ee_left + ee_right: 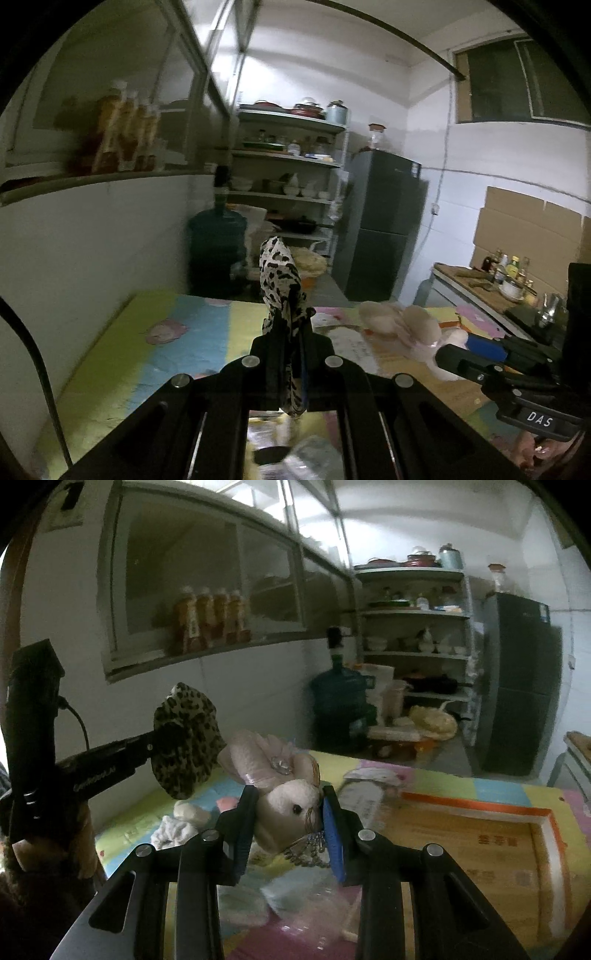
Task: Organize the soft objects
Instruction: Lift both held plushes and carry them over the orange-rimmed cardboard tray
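Observation:
My left gripper (288,332) is shut on a leopard-print scrunchie (280,280), which stands up above its fingers. From the right wrist view the same leopard-print scrunchie (186,738) hangs at the tip of the left gripper (155,744), raised over the table. My right gripper (290,801) is shut on a pink plush bunny (291,805) with a bow and a bead chain. In the left wrist view the plush bunny (402,325) shows at the right, held by the right gripper (458,354). Both are lifted above the colourful mat (184,332).
A white cloth (173,830) and a small white lump lie on the colourful mat (443,779). A wooden box (491,853) sits at the right. Behind stand a water jug (218,243), shelves (291,170), a fridge (384,221) and a counter (480,284).

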`<state>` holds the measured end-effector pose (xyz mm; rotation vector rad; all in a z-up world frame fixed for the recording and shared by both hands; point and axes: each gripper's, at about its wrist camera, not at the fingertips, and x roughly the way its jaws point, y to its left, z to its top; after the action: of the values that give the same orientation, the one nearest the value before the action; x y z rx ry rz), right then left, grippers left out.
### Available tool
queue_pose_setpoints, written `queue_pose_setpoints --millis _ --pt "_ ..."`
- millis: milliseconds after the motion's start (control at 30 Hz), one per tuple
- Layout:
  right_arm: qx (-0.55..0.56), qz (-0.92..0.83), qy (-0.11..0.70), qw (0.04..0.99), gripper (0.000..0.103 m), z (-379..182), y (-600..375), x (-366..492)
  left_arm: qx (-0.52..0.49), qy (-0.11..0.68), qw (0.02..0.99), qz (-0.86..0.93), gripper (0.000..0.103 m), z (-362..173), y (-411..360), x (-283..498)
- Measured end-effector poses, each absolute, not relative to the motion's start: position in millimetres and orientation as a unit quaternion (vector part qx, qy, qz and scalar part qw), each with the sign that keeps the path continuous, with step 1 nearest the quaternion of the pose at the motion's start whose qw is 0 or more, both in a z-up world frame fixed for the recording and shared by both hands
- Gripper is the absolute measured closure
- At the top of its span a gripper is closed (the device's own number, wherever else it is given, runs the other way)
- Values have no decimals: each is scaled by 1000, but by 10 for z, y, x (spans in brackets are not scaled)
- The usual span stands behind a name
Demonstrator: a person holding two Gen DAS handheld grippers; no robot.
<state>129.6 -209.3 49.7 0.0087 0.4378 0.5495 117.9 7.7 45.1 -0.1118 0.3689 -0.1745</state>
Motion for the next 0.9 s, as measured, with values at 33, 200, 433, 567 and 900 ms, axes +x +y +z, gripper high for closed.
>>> queue_pose_setpoints --millis 33,200,433,567,900 --pt "5 267 214 940 68 500 -2133 1288 -54 183 977 -92 97 461 9 1188" --pt "12 248 209 946 68 523 -2444 1216 -47 185 975 -117 97 467 -288 1206" --pt "22 220 204 954 68 547 -2847 1122 -41 191 969 -150 97 474 -668 1262" --pt "27 203 204 957 68 541 -3074 1085 -36 197 965 -168 97 455 -903 1296" --pt "41 147 206 967 68 518 -3666 1013 -21 218 952 -214 97 357 -1532 1413"
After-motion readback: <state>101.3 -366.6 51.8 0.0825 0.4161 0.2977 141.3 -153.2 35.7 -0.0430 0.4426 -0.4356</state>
